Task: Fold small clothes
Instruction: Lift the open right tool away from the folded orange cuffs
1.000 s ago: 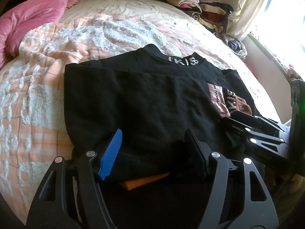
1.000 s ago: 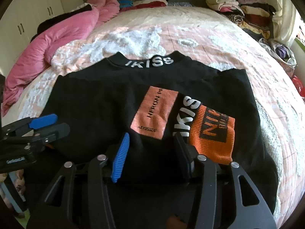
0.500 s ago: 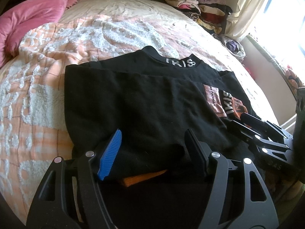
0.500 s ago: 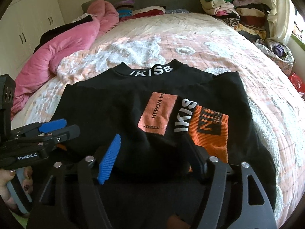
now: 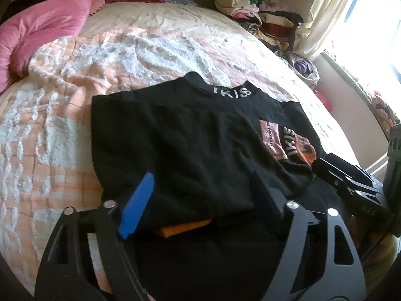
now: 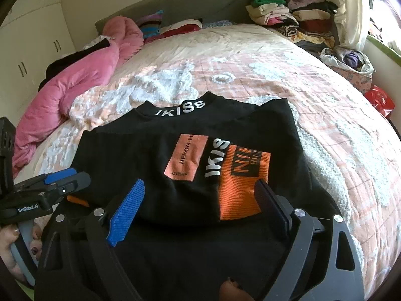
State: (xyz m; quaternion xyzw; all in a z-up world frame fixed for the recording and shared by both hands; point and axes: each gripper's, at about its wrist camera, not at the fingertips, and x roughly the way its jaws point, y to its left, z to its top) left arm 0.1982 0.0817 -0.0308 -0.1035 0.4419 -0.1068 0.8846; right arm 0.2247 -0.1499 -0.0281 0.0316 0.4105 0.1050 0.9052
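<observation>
Orange sleeve cuff shows fully only from right wrist

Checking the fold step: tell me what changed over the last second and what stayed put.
Both grippers let go: the right gripper spread wide and drew back slightly, and the left gripper is opening too; the folded hem lies loose between their fingers. The black sweater stayed folded on the bedspread, collar away.

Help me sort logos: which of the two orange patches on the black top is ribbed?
The brighter orange patch on the black top, rightmost; the paler patch beside it looks smooth.
</observation>
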